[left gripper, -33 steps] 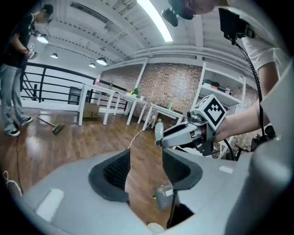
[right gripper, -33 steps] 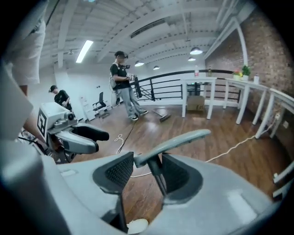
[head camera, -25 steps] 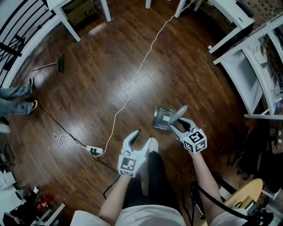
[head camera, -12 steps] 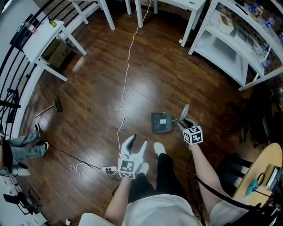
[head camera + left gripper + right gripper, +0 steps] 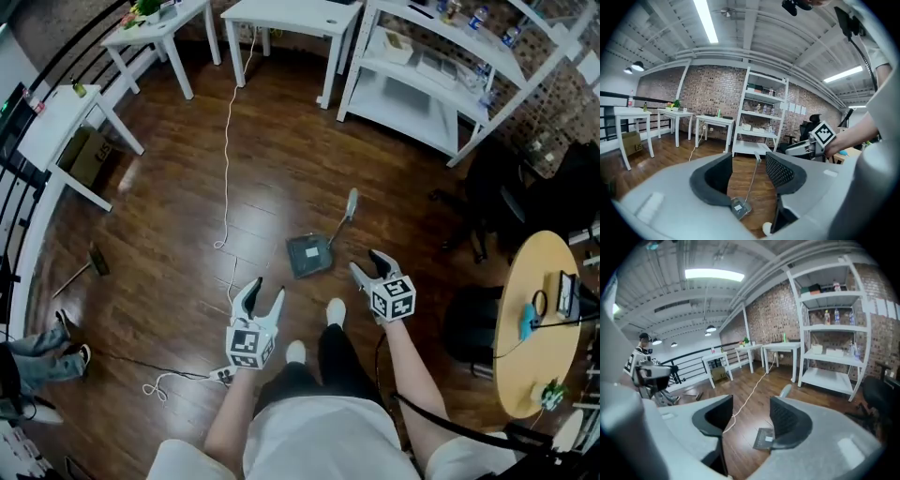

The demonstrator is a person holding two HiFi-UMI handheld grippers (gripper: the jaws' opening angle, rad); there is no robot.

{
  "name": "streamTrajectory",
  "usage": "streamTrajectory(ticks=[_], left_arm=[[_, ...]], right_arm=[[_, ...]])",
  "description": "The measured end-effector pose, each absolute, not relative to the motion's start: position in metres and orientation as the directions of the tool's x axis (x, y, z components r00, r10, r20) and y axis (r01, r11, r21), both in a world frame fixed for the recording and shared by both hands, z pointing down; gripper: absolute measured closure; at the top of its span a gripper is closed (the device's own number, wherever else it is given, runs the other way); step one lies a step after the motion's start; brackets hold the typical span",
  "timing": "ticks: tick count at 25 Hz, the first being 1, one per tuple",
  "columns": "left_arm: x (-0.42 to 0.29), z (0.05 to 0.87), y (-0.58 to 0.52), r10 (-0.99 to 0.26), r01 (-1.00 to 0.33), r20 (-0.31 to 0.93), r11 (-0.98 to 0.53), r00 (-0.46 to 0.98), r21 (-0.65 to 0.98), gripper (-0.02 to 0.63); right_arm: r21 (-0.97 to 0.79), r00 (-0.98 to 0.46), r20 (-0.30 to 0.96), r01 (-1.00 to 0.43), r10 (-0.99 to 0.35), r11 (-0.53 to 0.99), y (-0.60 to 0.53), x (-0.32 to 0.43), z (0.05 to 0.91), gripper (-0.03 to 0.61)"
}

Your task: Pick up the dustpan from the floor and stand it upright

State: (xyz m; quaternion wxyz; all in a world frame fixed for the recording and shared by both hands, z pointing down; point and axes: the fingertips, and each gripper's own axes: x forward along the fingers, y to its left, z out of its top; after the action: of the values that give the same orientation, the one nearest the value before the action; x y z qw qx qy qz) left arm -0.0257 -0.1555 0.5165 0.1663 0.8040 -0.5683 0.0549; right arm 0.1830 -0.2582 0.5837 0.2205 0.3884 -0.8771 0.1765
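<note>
The grey dustpan (image 5: 308, 254) rests on the wooden floor by itself, its long handle (image 5: 350, 202) rising from the pan. Through the left gripper view I see the dustpan (image 5: 740, 208) beyond the jaws, handle pointing up. The right gripper view shows the dustpan (image 5: 764, 438) partly behind one finger. My right gripper (image 5: 367, 263) hangs just right of the pan, apart from it, jaws opening with nothing between them. My left gripper (image 5: 264, 292) is open and empty, nearer to me and left of the pan.
A white cable (image 5: 226, 159) runs across the floor to a power strip (image 5: 222, 374). White tables (image 5: 281, 13) and a shelf rack (image 5: 441, 70) line the far side. A round wooden table (image 5: 530, 319) and black chair (image 5: 511, 202) stand at the right. A broom (image 5: 80, 267) and a person's legs (image 5: 37, 354) are at the left.
The right gripper has let go of the dustpan handle and pulled back toward me. Both grippers have risen, and the dustpan now stands alone farther from them.
</note>
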Motion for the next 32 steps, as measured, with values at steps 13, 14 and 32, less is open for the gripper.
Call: streamTrajectory(ticks=[13, 14, 32], left_arm=[[0.081, 0.390, -0.049, -0.897, -0.903, 0.109, -0.422, 0.429, 0.081, 0.373], [0.091, 0.382, -0.036, -0.903, -0.907, 0.096, -0.414, 0.419, 0.073, 0.373], [0.217, 0.299, 0.196, -0.957, -0.952, 0.079, -0.287, 0.280, -0.107, 0.371]], right_arm=[[-0.044, -0.640, 0.175, -0.764, -0.748, 0.644, -0.033, 0.197, 0.377, 0.301], [-0.011, -0.633, 0.156, -0.769, -0.758, 0.640, -0.019, 0.209, 0.365, 0.301], [0.113, -0.621, 0.096, -0.769, -0.778, 0.629, 0.184, 0.322, 0.300, 0.304]])
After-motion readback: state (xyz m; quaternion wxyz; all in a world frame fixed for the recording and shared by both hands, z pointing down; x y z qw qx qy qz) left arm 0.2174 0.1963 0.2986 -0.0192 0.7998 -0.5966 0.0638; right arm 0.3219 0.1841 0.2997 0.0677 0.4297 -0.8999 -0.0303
